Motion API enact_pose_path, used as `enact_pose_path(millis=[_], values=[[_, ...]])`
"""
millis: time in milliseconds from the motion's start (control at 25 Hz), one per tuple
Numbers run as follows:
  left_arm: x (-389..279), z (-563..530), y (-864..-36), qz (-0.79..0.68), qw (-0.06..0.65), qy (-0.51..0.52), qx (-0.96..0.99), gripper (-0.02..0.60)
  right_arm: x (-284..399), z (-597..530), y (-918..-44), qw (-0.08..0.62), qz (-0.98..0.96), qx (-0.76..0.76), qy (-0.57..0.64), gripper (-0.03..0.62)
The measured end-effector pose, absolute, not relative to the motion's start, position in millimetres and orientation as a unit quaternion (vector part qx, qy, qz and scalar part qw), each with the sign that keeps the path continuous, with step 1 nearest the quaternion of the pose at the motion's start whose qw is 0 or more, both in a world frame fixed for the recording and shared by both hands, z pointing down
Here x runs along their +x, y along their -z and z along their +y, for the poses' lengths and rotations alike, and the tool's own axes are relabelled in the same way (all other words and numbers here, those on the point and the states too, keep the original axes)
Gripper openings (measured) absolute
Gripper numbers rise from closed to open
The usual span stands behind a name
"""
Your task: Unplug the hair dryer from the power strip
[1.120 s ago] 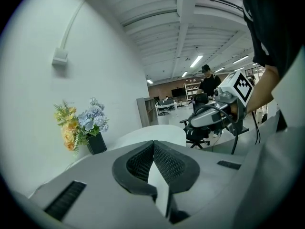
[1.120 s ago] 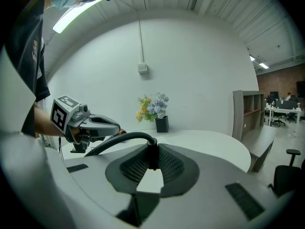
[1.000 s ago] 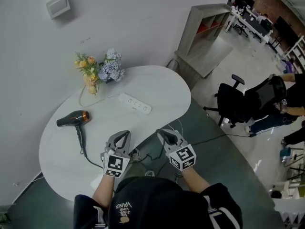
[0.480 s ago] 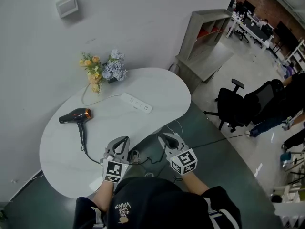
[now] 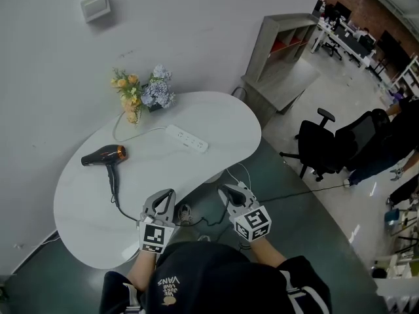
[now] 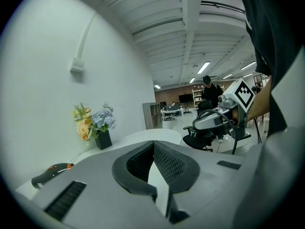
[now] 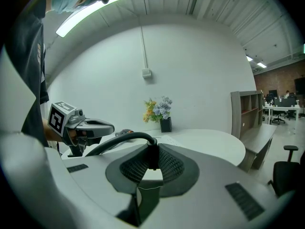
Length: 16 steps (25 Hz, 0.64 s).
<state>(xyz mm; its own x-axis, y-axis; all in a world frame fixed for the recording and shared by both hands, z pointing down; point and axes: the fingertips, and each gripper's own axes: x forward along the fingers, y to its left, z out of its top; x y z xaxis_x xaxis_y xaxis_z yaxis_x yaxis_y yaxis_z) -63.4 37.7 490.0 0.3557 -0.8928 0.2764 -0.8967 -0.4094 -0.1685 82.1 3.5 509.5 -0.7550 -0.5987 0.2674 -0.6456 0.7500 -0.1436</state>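
Note:
A black and orange hair dryer (image 5: 102, 156) lies on the left of the white table (image 5: 222, 120). Its black cord (image 5: 118, 205) runs off the near edge and across to my right gripper (image 5: 227, 190). That gripper is shut on the dryer's black plug (image 7: 151, 157), with the cord (image 7: 116, 140) arching out to the left. The white power strip (image 5: 187, 139) lies mid-table with nothing plugged into it. My left gripper (image 5: 168, 193) is shut and empty, its jaws meeting in the left gripper view (image 6: 153, 143). Both grippers hover off the table's near edge.
A vase of flowers (image 5: 141, 94) stands at the table's back by the wall. A grey shelf unit (image 5: 280, 52) and a black office chair (image 5: 319, 142) stand to the right. A thin white cable (image 5: 243, 173) lies on the floor near the right gripper.
Both grippers have drawn back from the table toward the person, the right one still holding the plug. The dryer and power strip have not moved.

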Motion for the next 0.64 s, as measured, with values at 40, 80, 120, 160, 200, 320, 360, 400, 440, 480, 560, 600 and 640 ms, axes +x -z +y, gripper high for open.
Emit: enact_pose_path(millis=[40, 80, 120, 160, 200, 320, 360, 400, 440, 480, 560, 600, 640], values=[[-63.9, 37.5, -489.2, -0.544, 0.006, -0.163, 0.823, 0.018, 82.1, 3.9, -509.2, 0.104, -0.930, 0.335, -0.113, 0.071], [-64.2, 37.5, -488.5, -0.545, 0.006, -0.162, 0.823, 0.018, 82.0, 4.4, -508.9, 0.104, -0.930, 0.335, -0.113, 0.071], [-64.3, 37.7, -488.0, -0.545, 0.006, -0.161, 0.823, 0.018, 82.1, 5.1, -508.8, 0.104, -0.930, 0.335, -0.113, 0.072], [-64.0, 38.2, -487.7, -0.544, 0.006, -0.161, 0.823, 0.018, 82.4, 6.0, -508.6, 0.104, -0.930, 0.335, -0.113, 0.072], [-63.6, 38.6, -487.6, -0.543, 0.006, -0.162, 0.824, 0.018, 82.7, 6.7, -508.6, 0.104, -0.930, 0.335, -0.113, 0.071], [-63.5, 38.8, -488.3, -0.542, 0.005, -0.164, 0.824, 0.018, 82.5, 6.1, -509.0, 0.105, -0.929, 0.335, -0.113, 0.071], [-63.8, 38.6, -489.2, -0.541, 0.005, -0.166, 0.825, 0.018, 82.2, 5.5, -509.2, 0.105, -0.929, 0.336, -0.113, 0.072], [-64.1, 38.5, -490.3, -0.540, 0.005, -0.167, 0.825, 0.018, 81.8, 5.0, -509.6, 0.105, -0.929, 0.336, -0.113, 0.072], [-64.3, 38.4, -491.3, -0.539, 0.005, -0.169, 0.825, 0.018, 81.4, 4.5, -509.8, 0.105, -0.929, 0.336, -0.113, 0.071], [-64.3, 38.2, -491.8, -0.539, 0.005, -0.169, 0.825, 0.018, 81.1, 4.0, -509.8, 0.105, -0.929, 0.337, -0.113, 0.071], [-63.8, 37.2, -491.8, -0.538, 0.004, -0.169, 0.826, 0.018, 81.0, 2.5, -509.2, 0.103, -0.929, 0.337, -0.113, 0.071], [-63.6, 36.4, -491.5, -0.537, 0.004, -0.169, 0.826, 0.018, 81.0, 1.6, -508.9, 0.103, -0.929, 0.338, -0.113, 0.071], [-63.4, 35.5, -491.2, -0.537, 0.004, -0.168, 0.827, 0.018, 81.0, 0.7, -508.6, 0.102, -0.929, 0.338, -0.113, 0.072]])
